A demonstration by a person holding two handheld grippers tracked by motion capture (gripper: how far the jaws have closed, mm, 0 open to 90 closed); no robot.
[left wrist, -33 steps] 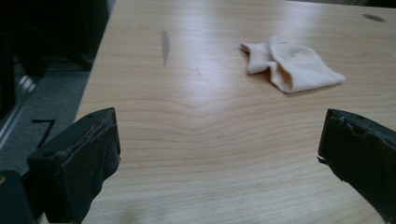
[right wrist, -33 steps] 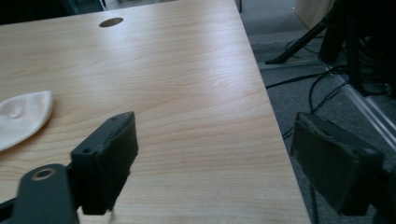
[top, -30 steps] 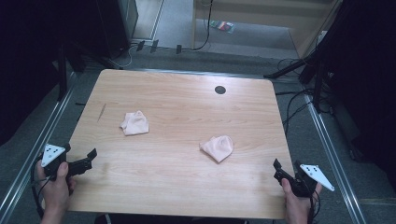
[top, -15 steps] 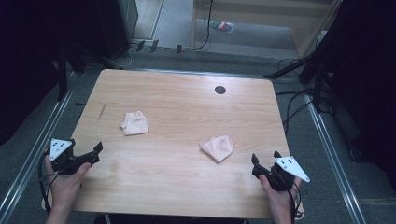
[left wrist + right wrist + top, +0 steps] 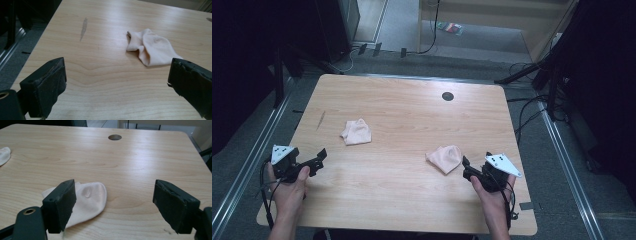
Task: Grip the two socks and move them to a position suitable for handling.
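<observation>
Sock [image 5: 445, 158] just beside right gripper [image 5: 469, 169]

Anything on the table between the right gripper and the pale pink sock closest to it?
Nothing visible. The right gripper, jaws open, sits just beside the pale pink fabric sock, with bare light wooden table between them.

Left sock [image 5: 356, 132]: left of frame centre
Right sock [image 5: 445, 158]: lower right, just beside right gripper [image 5: 468, 169]
Left gripper [image 5: 319, 159]: lower left
</observation>
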